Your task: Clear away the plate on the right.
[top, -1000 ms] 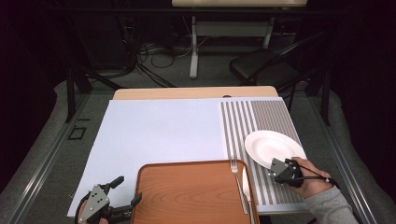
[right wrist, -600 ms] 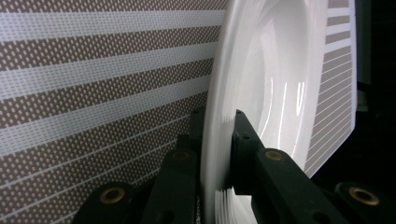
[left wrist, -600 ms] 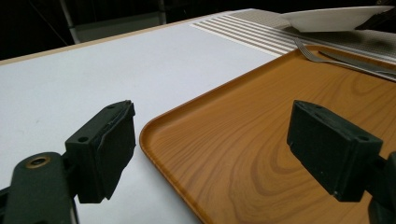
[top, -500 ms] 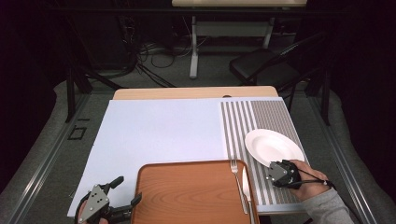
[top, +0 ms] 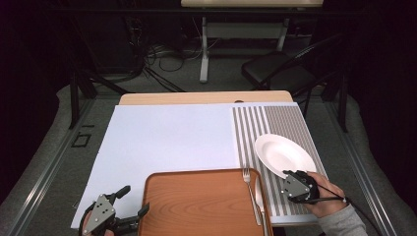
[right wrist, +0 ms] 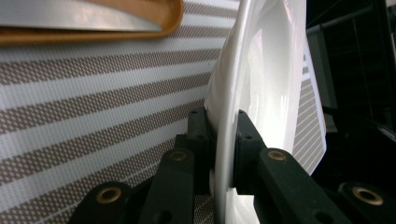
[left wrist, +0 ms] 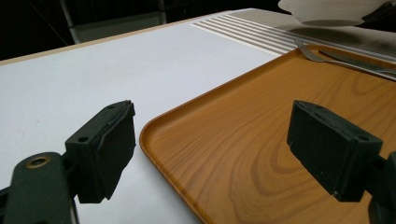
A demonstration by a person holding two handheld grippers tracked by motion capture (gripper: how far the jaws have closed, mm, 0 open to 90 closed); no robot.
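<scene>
Little has shifted since the earlier frames — the right tool [top: 293, 183] has eased slightly toward the person, staying clamped on the near rim of the white plate [top: 283, 154], which tilts over the striped mat [top: 275, 123]. Left tool [top: 132, 202] stands apart, straddling the near-left corner of the wooden tray [top: 196, 201], where a fork [top: 250, 189] lies. White-covered surface [top: 167, 137]; beyond it a dark room — cables, a chair [top: 275, 73]; no writing legible.
</scene>
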